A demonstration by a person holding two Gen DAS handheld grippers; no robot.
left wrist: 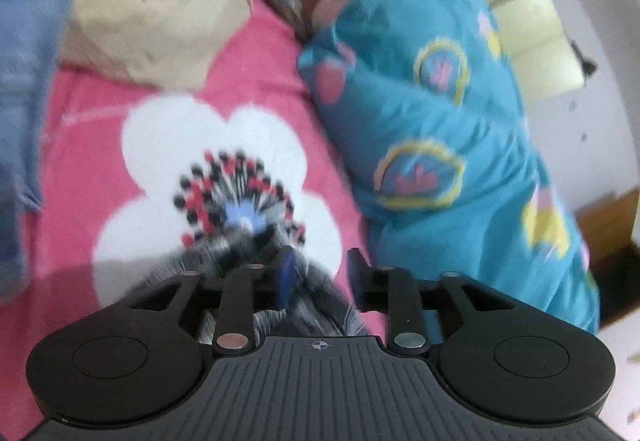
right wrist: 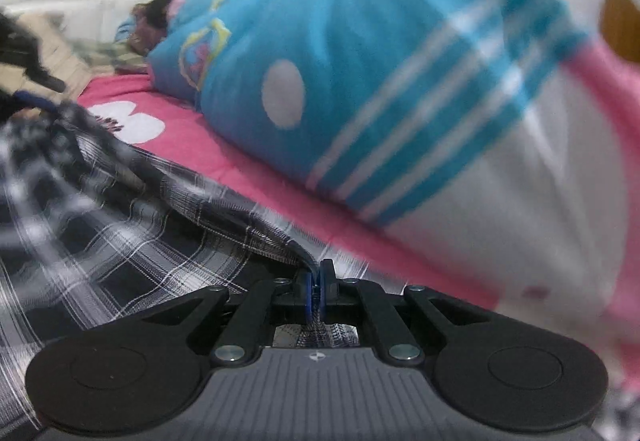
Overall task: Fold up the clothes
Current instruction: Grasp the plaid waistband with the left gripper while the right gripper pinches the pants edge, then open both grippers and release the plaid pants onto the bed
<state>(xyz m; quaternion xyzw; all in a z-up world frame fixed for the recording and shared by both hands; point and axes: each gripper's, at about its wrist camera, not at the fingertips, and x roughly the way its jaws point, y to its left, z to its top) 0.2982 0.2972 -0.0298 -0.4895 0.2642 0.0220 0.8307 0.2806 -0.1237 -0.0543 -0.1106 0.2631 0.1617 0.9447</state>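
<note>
The right gripper [right wrist: 319, 283] has its jaws pinched tight on the plaid shirt [right wrist: 132, 241], which spreads left of them over the pink bed sheet [right wrist: 248, 177]. The left gripper [left wrist: 320, 277] has its jaws parted, with bunched plaid cloth against the left one. A blue quilt [left wrist: 436, 129] lies beyond, to the right.

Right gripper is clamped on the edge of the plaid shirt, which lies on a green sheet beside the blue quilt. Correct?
Not quite: the sheet is pink with white flowers, not green, as the right wrist view shows. The right gripper is indeed clamped on the plaid shirt edge, beside the blue quilt.
</note>
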